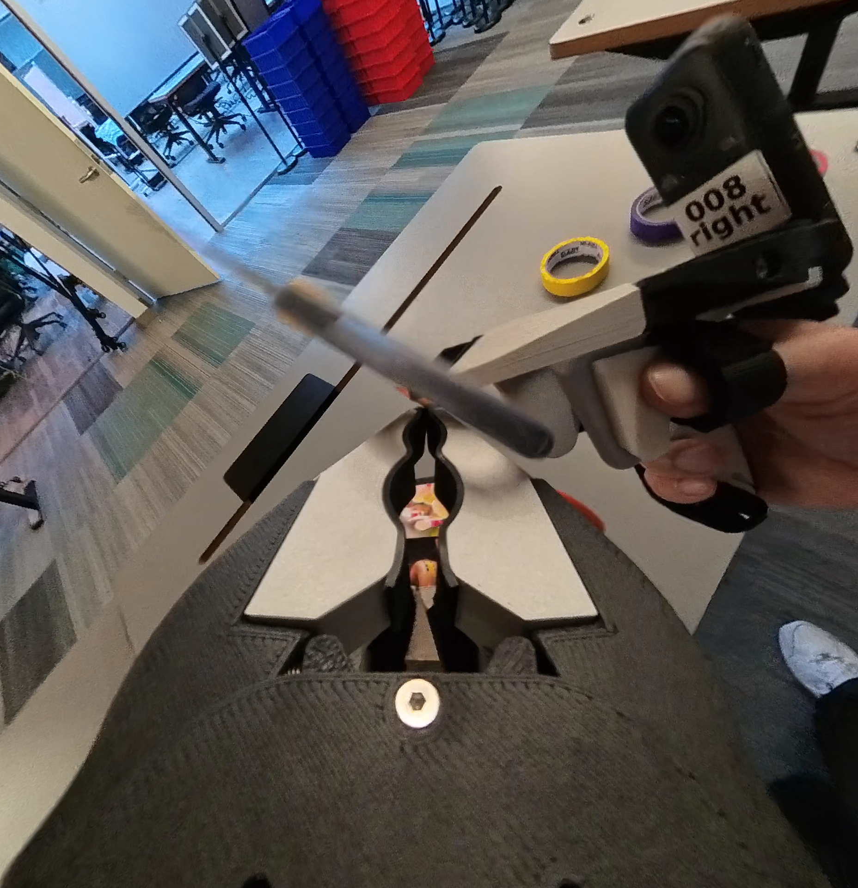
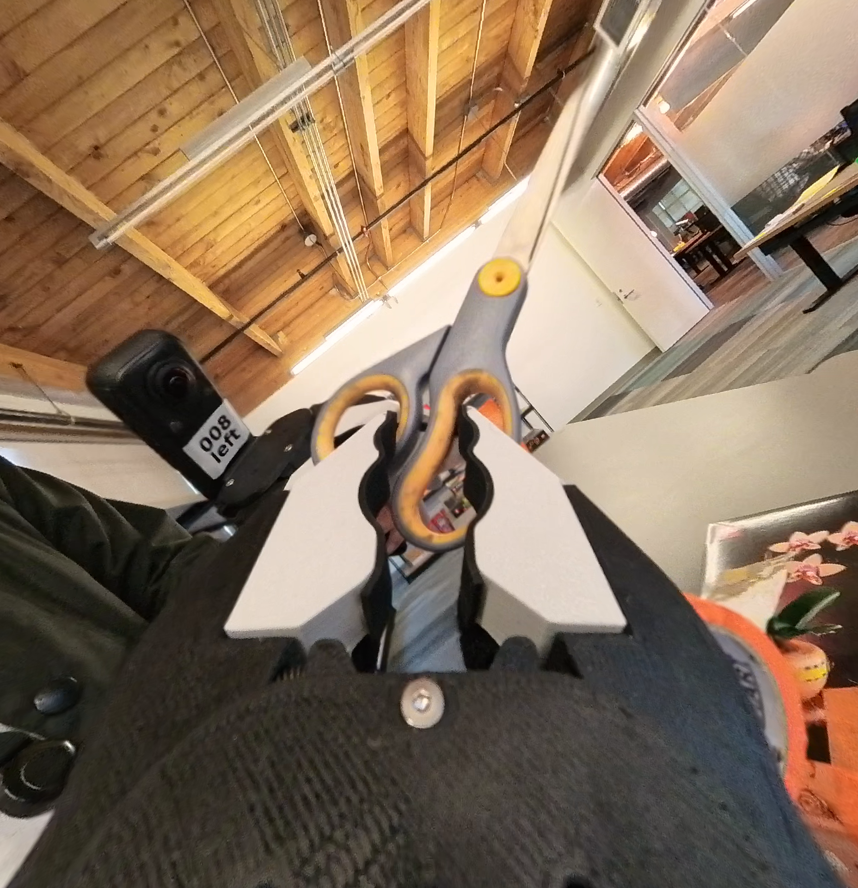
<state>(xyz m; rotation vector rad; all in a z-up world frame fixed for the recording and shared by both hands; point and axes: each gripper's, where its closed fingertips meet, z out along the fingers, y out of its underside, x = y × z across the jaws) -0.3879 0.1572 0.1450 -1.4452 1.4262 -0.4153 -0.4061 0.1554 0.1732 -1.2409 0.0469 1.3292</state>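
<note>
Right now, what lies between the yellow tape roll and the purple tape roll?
Nothing: the grey table is bare there, as the left wrist view shows.

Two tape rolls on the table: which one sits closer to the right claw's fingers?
The yellow tape roll, lying flat and fully visible on the grey table. The purple tape roll sits farther back, partly hidden behind the camera on the right claw.

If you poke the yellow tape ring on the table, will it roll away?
Probably not: the yellow tape ring lies flat on the table, so it would likely slide. Stood on edge, it might roll. It looks light, being hollow and thin.
</note>
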